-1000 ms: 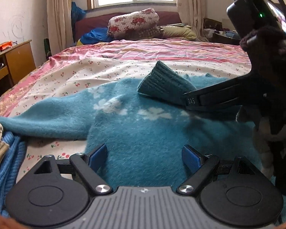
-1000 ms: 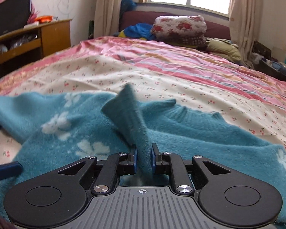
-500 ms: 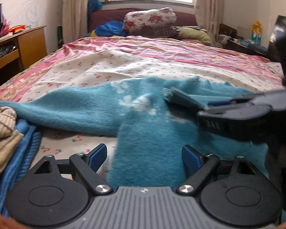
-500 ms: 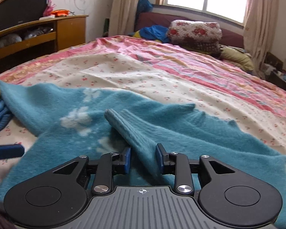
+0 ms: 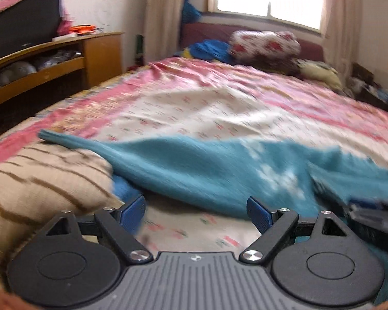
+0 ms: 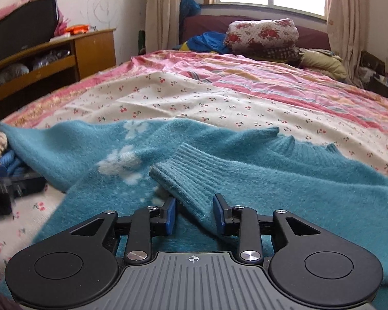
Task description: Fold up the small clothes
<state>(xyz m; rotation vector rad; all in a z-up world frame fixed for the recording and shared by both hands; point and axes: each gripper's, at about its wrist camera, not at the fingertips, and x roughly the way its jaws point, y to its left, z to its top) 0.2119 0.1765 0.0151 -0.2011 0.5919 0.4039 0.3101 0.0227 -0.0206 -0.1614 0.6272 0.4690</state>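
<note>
No legible text, label, brand or number anywhere in either view.

A fuzzy, matt knit is seen on the teal sweater (image 6: 258, 178), ribbed at its cuff (image 6: 186, 170). Smooth printed cotton covers the bed (image 6: 219, 103); glossy wood forms the cabinet (image 6: 95, 49) at ten o'clock.

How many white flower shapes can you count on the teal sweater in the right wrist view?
2 clear ones on the teal sweater: a pale flower near its far edge, a brighter flower nearer. Folds may hide others.
</note>
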